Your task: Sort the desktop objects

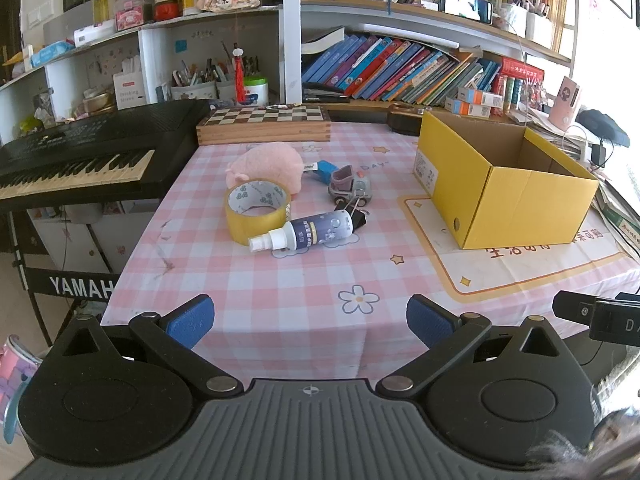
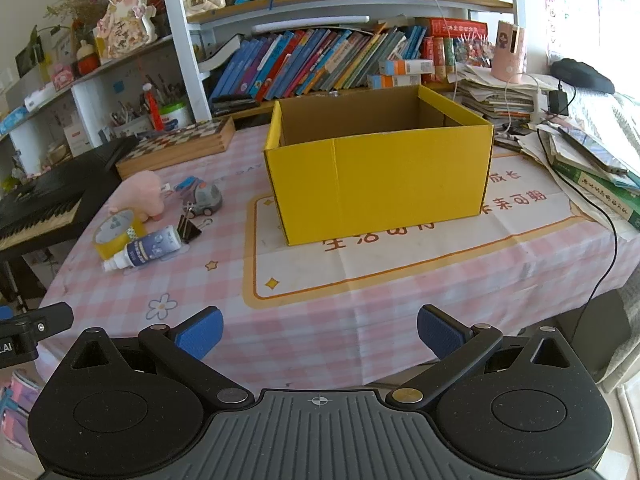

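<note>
On the pink checked tablecloth lie a pink plush pig (image 1: 268, 166), a yellow tape roll (image 1: 256, 210), a spray bottle (image 1: 308, 232) on its side, a black binder clip (image 1: 358, 216), a grey toy car (image 1: 350, 190) and a small blue item (image 1: 324, 169). An open, empty yellow cardboard box (image 1: 504, 184) stands to their right. In the right wrist view the box (image 2: 376, 172) is straight ahead, with the pig (image 2: 140, 196), tape (image 2: 116, 232), bottle (image 2: 146, 250), clip (image 2: 190, 230) and car (image 2: 204, 200) at left. My left gripper (image 1: 310, 320) and right gripper (image 2: 320, 330) are open and empty at the table's front edge.
A black Yamaha keyboard (image 1: 80, 160) stands left of the table. A wooden chessboard box (image 1: 264, 122) lies at the back. Bookshelves (image 1: 400, 68) rise behind. Stacked papers, books and a black cable (image 2: 592, 184) crowd the right side.
</note>
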The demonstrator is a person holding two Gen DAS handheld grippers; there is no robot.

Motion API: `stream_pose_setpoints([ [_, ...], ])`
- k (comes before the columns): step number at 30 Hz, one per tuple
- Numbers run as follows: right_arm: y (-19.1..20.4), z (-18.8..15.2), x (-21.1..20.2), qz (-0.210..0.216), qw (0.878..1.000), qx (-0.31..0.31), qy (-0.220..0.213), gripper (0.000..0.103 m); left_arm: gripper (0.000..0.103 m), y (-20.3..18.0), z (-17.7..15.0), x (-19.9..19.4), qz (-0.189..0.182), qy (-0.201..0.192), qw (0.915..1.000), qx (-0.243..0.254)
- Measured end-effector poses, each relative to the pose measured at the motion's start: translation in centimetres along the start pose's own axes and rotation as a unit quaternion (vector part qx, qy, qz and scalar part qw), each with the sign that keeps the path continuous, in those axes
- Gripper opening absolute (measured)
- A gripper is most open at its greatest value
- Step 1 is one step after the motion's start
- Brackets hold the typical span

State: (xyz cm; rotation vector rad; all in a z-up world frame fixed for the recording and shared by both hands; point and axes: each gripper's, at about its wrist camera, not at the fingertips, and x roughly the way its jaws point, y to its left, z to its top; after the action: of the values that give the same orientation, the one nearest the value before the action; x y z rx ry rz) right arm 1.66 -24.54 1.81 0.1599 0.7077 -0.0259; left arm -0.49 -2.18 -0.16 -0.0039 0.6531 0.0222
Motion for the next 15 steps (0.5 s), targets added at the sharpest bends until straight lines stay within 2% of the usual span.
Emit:
stream_pose_setpoints([
  [15,0.6,0.2,0.3,0.003,1.000,-0.008,-0.001,0.103,0.103,0.4,0.4,1.1,-0.006,0.008,0.9999,-0.003],
])
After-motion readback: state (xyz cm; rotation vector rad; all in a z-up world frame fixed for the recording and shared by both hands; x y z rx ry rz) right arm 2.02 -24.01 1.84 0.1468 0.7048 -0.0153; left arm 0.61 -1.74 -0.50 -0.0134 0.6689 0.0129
